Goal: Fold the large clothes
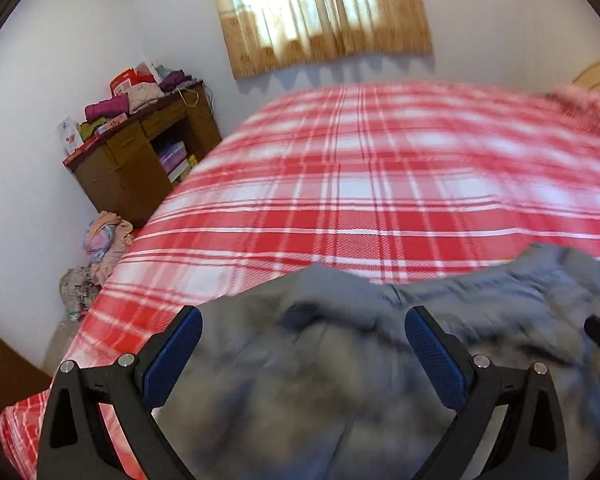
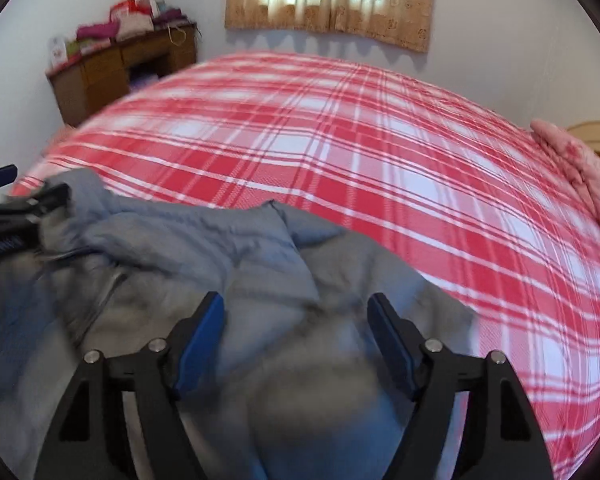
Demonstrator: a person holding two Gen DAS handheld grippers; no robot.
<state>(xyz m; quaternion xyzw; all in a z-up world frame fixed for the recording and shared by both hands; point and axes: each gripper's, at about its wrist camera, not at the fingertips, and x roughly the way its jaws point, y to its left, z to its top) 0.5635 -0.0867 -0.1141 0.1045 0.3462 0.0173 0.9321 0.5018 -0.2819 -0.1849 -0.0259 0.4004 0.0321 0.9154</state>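
Observation:
A large grey padded jacket (image 1: 340, 360) lies crumpled on the near edge of the bed with the red and white plaid cover (image 1: 360, 184). My left gripper (image 1: 302, 330) is open just above the jacket, its blue pads wide apart. In the right wrist view the same jacket (image 2: 236, 248) spreads to the left, with the plaid bed (image 2: 380, 152) behind it. My right gripper (image 2: 296, 316) is open over the jacket's right part. The left gripper (image 2: 8, 200) shows at the left edge of that view. Both views are motion-blurred.
A brown wooden desk (image 1: 132, 160) piled with clothes and boxes stands at the far left by the wall. Loose clothes (image 1: 100, 248) lie on the floor beside the bed. A pink floral pillow (image 2: 576, 168) sits at the bed's right end. A curtained window (image 1: 324, 12) is behind.

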